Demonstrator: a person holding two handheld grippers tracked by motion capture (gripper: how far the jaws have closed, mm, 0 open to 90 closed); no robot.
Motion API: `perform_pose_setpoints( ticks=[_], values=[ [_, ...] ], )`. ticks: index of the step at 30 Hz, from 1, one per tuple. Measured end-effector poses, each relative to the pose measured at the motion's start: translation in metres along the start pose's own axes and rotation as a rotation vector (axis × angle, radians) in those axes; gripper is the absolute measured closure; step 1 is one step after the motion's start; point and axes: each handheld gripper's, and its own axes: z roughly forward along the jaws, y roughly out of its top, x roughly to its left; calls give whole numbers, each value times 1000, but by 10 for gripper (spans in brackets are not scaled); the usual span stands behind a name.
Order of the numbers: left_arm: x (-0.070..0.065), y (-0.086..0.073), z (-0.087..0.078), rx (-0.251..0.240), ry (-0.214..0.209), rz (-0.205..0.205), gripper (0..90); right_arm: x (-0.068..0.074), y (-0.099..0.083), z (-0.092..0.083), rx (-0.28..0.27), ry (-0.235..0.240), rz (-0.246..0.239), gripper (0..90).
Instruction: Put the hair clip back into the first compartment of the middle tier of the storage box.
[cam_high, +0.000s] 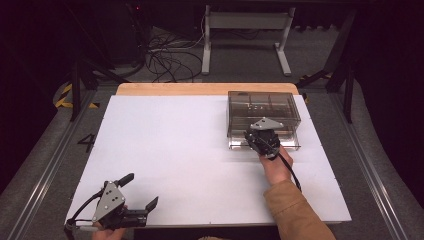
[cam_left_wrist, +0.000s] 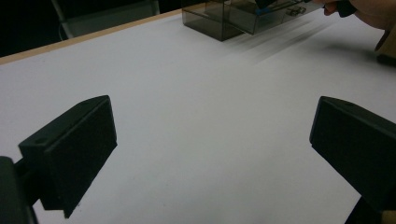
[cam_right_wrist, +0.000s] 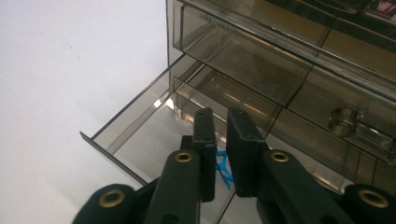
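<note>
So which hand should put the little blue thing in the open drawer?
The right one, most likely. The right gripper already pinches the little blue thing right over the open drawer of the clear box. The left gripper sits open at the table's near edge, far from it.

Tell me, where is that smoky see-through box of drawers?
The drawer box stands at the table's far right in the high view, the right gripper at its open bottom drawer.
</note>
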Motion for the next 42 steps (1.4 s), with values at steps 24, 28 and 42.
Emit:
perform_pose_setpoints(
  ticks=[24, 28, 42],
  values=[
    [0, 0, 1, -3, -6, -9, 13, -6, 11, -45, -160, 117, 50, 426],
    [0, 1, 2, -2, -8, -5, 13, -6, 11, -46, -159, 116, 47, 425],
    [0, 1, 1, -4, -7, -14, 13, -9, 11, -65, -164, 149, 41, 330]
  ],
)
